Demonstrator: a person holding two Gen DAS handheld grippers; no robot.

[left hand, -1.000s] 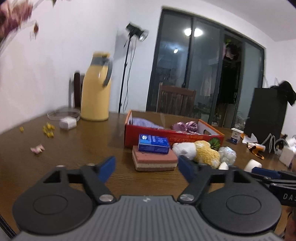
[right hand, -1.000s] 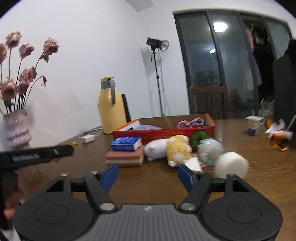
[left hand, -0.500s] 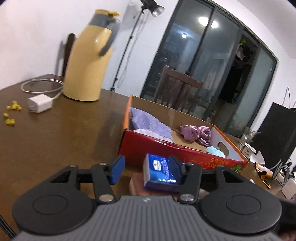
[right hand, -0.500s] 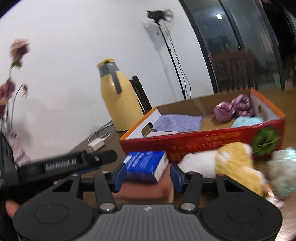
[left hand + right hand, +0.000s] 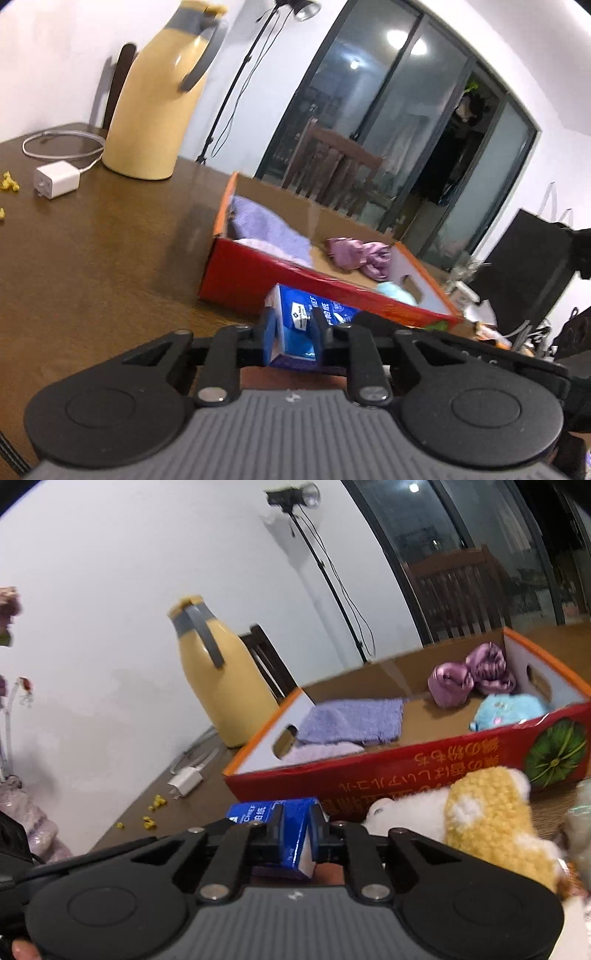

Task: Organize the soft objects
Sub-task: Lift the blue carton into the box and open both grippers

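A blue tissue pack (image 5: 301,312) (image 5: 258,812) sits in front of the red cardboard box (image 5: 258,273) (image 5: 406,771). My left gripper (image 5: 294,328) has its jaws closing, and the pads press on one end of the pack. My right gripper (image 5: 297,834) is closing too and pinches the pack's other end. Inside the box lie a lilac towel (image 5: 266,225) (image 5: 351,720), a purple satin cloth (image 5: 358,253) (image 5: 469,675) and a light blue plush (image 5: 509,712). A yellow and white plush toy (image 5: 487,812) lies just right of the pack.
A yellow thermos jug (image 5: 159,99) (image 5: 218,679) stands at the back left beside a white charger (image 5: 55,181) and its cable. Yellow crumbs (image 5: 151,812) dot the wooden table. A vase (image 5: 22,801) of dried flowers is far left. Chairs and a lamp stand are behind.
Both grippers moved in toward the box and came down around the blue tissue pack. Their jaws went from wide apart to closed on it from opposite ends.
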